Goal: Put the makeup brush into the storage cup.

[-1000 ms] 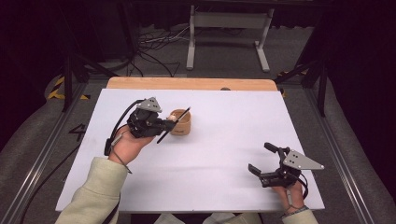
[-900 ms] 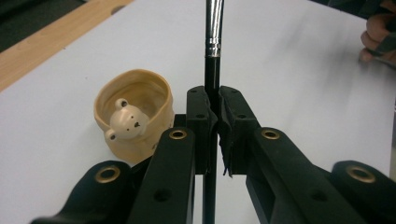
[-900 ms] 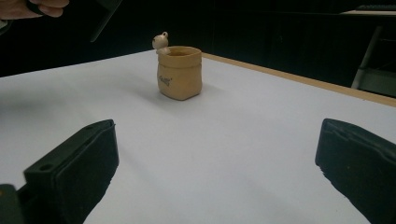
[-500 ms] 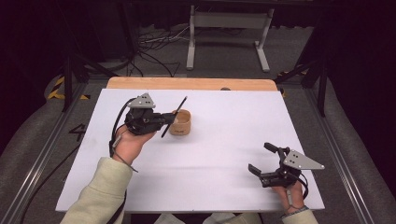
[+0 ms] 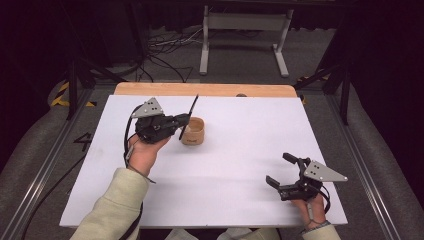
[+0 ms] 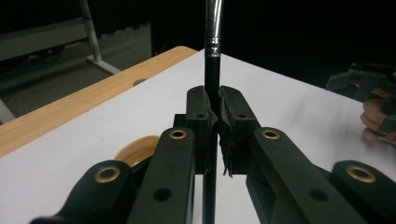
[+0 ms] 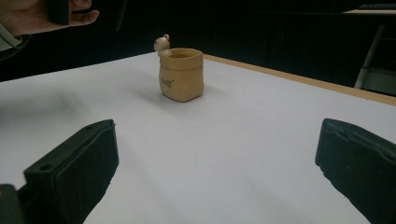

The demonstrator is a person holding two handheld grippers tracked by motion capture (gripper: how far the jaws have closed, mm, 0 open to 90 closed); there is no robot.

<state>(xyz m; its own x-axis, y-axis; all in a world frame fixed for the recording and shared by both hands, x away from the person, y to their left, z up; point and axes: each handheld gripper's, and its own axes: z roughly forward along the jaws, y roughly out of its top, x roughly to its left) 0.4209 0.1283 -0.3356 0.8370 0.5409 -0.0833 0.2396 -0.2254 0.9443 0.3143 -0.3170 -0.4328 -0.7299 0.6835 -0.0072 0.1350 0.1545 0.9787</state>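
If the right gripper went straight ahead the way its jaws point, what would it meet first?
Probably the cup. In the right gripper view it stands upright on the white table, a little left of centre between the open jaws of the right gripper, with bare table before it. Depth is unclear, so it might graze the cup's side.

My bench (image 5: pixel 240 165) wears a white top, with a bare wooden strip (image 5: pixel 210 89) along its far edge. Beyond it a grey metal stand (image 5: pixel 243 30) sits on the grey floor (image 5: pixel 320 55), with dark cables (image 5: pixel 160 60) tangled beside it.
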